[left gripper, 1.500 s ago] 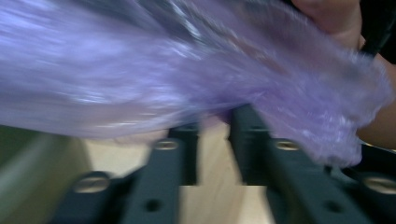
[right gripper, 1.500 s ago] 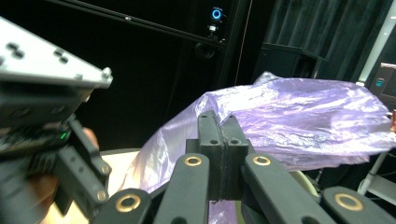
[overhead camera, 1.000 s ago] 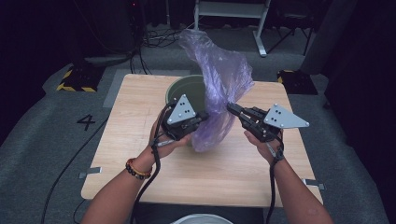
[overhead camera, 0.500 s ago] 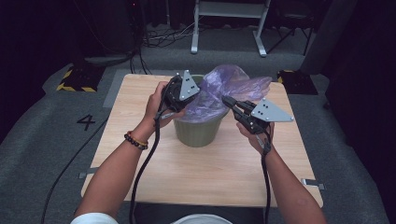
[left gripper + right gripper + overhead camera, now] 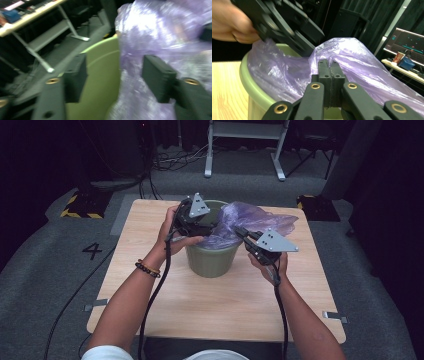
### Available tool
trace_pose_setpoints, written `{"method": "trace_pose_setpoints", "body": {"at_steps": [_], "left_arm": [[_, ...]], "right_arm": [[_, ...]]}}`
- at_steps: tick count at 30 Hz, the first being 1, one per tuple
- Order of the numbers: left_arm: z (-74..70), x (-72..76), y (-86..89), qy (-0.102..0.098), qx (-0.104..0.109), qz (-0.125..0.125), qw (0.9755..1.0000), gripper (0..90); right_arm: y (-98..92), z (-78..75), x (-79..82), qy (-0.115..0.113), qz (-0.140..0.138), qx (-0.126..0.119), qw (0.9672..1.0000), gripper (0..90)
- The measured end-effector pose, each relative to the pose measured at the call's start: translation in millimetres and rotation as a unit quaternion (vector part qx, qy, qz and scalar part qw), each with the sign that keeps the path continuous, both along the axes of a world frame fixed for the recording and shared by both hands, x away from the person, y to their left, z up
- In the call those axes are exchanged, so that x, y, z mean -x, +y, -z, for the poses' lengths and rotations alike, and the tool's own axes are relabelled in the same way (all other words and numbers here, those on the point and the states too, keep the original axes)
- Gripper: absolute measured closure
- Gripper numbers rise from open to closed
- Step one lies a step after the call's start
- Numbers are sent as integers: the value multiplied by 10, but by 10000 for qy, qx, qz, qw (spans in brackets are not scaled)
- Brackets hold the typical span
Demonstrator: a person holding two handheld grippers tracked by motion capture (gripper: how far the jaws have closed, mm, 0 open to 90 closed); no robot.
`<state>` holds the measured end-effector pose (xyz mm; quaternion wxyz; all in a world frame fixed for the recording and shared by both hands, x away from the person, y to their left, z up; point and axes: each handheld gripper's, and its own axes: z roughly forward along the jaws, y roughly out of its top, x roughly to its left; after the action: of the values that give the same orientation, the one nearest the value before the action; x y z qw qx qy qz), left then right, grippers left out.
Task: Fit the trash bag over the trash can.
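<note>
Green bin standing mid-table, purple bag draping over its rim, right gripper pinching the bag, left gripper just opening, jaws straddling rim and bag

Table: you work at a light wooden table, its top showing pale grain.
On it: your green bin stands upright near the middle, toward the far edge.
Under it: your table sits on grey floor marked with a black 4.
</note>
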<state>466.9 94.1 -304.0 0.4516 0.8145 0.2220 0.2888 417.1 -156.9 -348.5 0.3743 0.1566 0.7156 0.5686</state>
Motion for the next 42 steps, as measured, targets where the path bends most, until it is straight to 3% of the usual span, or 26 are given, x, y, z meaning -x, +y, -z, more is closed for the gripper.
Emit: {"method": "trace_pose_setpoints", "body": {"at_steps": [5,7,12,13,16,18,20,23,25,30,34,37,41,42], "left_arm": [[-35,159,223,-74,89,207,9997,309],[-7,194,290,54,193,410,9990,346],[86,259,277,73,-122,526,9985,389],[104,261,257,183,-28,598,9980,383],[101,260,219,257,57,686,9973,340],[82,276,121,323,60,883,9956,307],[67,298,49,275,81,919,9954,301],[42,309,-26,408,277,1150,9921,290],[40,312,-67,367,245,1167,9922,347],[88,250,-134,346,-123,1034,9940,672],[124,210,-150,376,-229,1039,9936,900],[151,184,-132,392,-210,935,9946,900],[190,163,-72,422,-169,867,9952,900],[190,163,-72,422,-169,867,9952,900]], "right_arm": [[11,28,43,-30,281,38,9996,900],[4,44,52,-51,443,50,9990,900],[-16,77,31,-11,791,-46,9969,900],[-15,79,32,5,742,-73,9972,900],[7,90,43,-9,649,-7,9979,900],[42,113,63,23,320,39,9995,900],[66,121,92,-2,162,91,9998,900],[85,120,135,19,-222,144,9996,895],[105,116,168,-34,-268,241,9993,879],[101,115,220,-23,-438,205,9988,863],[61,126,244,4,-517,165,9985,813],[18,125,255,81,-582,96,9982,771],[-51,116,304,200,-607,47,9979,616],[-51,116,304,200,-607,47,9979,616]]}}
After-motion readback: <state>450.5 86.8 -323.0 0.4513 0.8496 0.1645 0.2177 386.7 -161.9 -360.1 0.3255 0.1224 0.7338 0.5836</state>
